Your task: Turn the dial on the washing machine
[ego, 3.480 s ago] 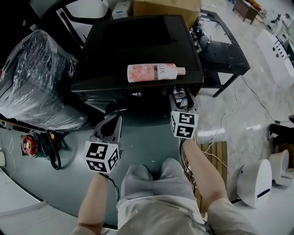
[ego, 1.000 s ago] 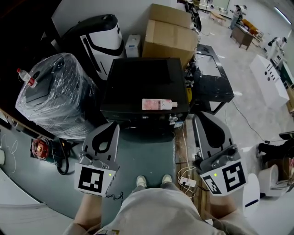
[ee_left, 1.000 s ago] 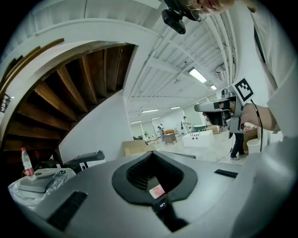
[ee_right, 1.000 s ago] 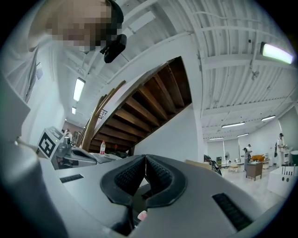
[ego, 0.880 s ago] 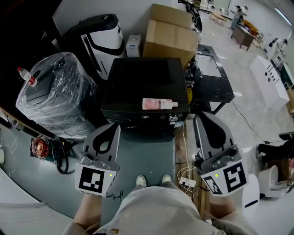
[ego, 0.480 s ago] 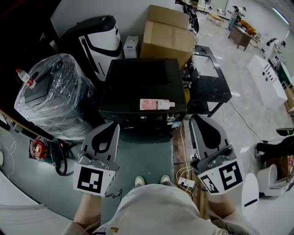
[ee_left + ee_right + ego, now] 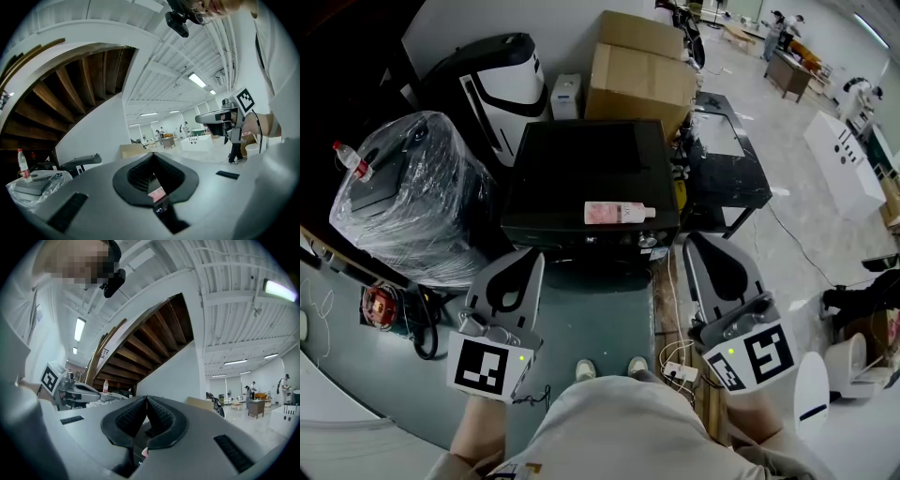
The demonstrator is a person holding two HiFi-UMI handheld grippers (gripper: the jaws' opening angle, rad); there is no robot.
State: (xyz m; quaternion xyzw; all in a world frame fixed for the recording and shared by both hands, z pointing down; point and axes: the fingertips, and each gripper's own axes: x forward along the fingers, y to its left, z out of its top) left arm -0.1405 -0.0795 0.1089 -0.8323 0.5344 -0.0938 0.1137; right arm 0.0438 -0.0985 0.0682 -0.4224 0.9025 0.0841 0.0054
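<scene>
The black washing machine (image 7: 581,169) stands in front of me in the head view, with a pink bottle (image 7: 619,213) lying on its lid. Its small round dial (image 7: 649,241) shows at the right end of the front panel. My left gripper (image 7: 528,256) and right gripper (image 7: 701,241) are held back near my body, both apart from the machine. In the left gripper view the left gripper (image 7: 152,155) has its jaws together with nothing between them. In the right gripper view the right gripper (image 7: 146,399) is likewise shut and empty.
A plastic-wrapped bundle (image 7: 403,197) sits to the left of the machine. Behind it are a cardboard box (image 7: 642,66) and a black-and-white appliance (image 7: 502,80). A black table (image 7: 727,159) stands to the right. Cables (image 7: 675,367) lie on the floor by my feet.
Seconds ago I crouched close, with the right gripper at the dial; now I stand back with both grippers withdrawn. Over the last second the right gripper drifted slightly left.
</scene>
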